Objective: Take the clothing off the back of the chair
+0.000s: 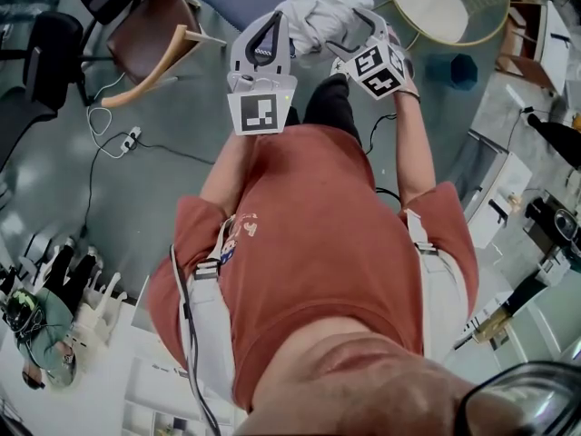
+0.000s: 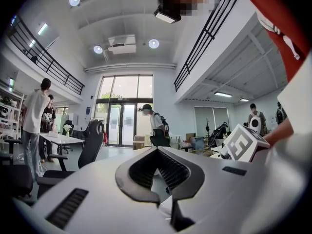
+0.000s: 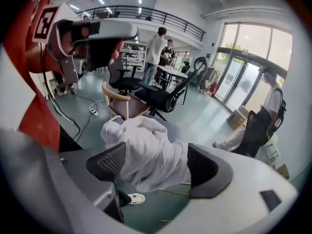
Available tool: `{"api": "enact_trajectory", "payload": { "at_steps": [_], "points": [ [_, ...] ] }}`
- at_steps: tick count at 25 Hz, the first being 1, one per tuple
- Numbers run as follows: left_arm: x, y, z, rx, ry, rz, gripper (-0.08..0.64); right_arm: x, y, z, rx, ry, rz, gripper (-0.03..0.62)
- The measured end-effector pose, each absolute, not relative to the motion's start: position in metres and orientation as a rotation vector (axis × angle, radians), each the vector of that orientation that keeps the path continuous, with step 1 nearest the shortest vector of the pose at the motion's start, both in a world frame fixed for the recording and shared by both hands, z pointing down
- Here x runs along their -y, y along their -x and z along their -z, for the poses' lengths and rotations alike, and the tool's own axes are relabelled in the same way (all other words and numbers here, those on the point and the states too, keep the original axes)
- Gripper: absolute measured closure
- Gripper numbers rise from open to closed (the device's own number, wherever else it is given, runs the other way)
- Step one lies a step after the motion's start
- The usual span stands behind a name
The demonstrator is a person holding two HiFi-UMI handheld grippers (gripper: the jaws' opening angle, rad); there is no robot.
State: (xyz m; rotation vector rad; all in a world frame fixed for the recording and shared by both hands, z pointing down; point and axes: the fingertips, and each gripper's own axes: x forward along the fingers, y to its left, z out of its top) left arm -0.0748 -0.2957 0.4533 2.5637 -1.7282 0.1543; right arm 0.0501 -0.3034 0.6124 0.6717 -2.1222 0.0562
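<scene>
Right gripper view: the right gripper (image 3: 156,165) has its jaws wide, with the bunched white clothing (image 3: 146,145) between them, in front of a wooden chair (image 3: 119,104). The left gripper (image 2: 159,201) has its jaws together, empty. The right gripper is best drawn straight back, so no fold snags.

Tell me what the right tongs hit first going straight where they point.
The white clothing, bunched dead ahead of the open right tongs. It looks close, though depth is unclear.
</scene>
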Motion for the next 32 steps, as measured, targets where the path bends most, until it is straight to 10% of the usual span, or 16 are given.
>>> {"api": "enact_trajectory", "payload": {
  "at_steps": [25,32],
  "points": [
    [0.307,0.068,-0.462,1.691,-2.558,-0.157,0.546,0.325,-0.047,-0.659,1.955,-0.354,0.019,0.183],
    [0.308,0.066,-0.461,1.686,-2.565,-0.152,0.546,0.318,-0.043,-0.656,1.933,-0.361,0.213,0.292]
  ]
}}
